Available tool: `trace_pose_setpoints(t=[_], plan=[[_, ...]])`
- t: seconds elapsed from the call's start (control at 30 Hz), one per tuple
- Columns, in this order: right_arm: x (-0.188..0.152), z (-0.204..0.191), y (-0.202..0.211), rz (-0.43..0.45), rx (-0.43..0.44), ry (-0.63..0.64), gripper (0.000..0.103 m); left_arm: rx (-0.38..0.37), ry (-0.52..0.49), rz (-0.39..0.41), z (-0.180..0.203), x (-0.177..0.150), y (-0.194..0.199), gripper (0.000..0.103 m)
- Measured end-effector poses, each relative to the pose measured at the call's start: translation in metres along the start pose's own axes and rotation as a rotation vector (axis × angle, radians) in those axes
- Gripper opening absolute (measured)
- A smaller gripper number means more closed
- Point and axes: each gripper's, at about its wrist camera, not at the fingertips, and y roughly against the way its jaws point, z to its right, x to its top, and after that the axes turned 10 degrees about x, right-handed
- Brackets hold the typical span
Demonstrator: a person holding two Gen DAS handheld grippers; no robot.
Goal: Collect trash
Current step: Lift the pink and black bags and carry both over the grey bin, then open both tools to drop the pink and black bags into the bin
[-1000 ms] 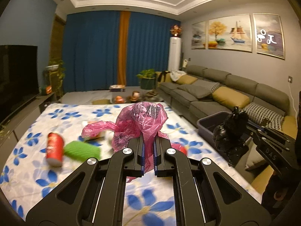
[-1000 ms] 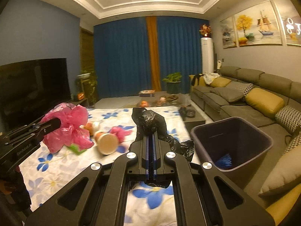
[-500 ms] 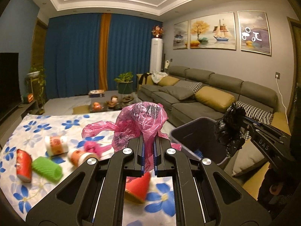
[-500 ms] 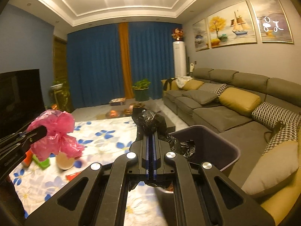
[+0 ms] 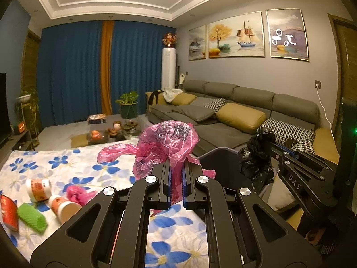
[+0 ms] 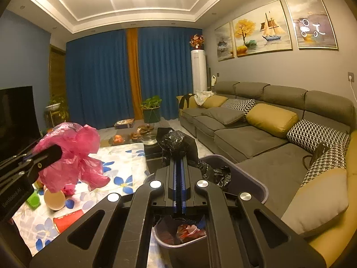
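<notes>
My left gripper point(image 5: 176, 165) is shut on a crumpled pink plastic bag point(image 5: 171, 140), held in the air above the flowered cloth point(image 5: 73, 167) near the bin's left side. My right gripper point(image 6: 178, 156) is shut on a crumpled black plastic bag point(image 6: 175, 141), which hangs over the dark bin point(image 6: 250, 176). Some wrappers point(image 6: 187, 232) lie at the bin's bottom. In the right wrist view, the left gripper point(image 6: 48, 156) and pink bag point(image 6: 73, 154) are at the left. In the left wrist view, the right gripper point(image 5: 270, 151) and black bag point(image 5: 256, 163) are at the right.
On the cloth lie two paper cups point(image 5: 38, 188), a red can point(image 5: 9, 212), a green roll point(image 5: 32, 216) and a small pink bag point(image 5: 78, 195). A grey sofa point(image 6: 256, 138) runs along the right wall. A low glass table point(image 5: 111, 131) and a potted plant point(image 5: 129, 107) stand beyond.
Both grippers have swung to the right with their bags. The bin has come in under the right gripper, and the litter on the cloth has slid to the left of both views.
</notes>
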Motion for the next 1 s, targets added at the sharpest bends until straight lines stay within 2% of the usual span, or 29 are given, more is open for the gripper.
trace_pose_setpoints(t=[0.53,1.0], plan=[[0.002,0.03,-0.016,0.0,-0.03,-0.041,0.004,-0.06,0.003,-0.036,0.036,-0.006,-0.043,0.006],[0.003,0.036,-0.031,-0.011,-0.037,-0.074,0.004,-0.106,0.007,-0.071,0.056,-0.008,-0.074,0.006]])
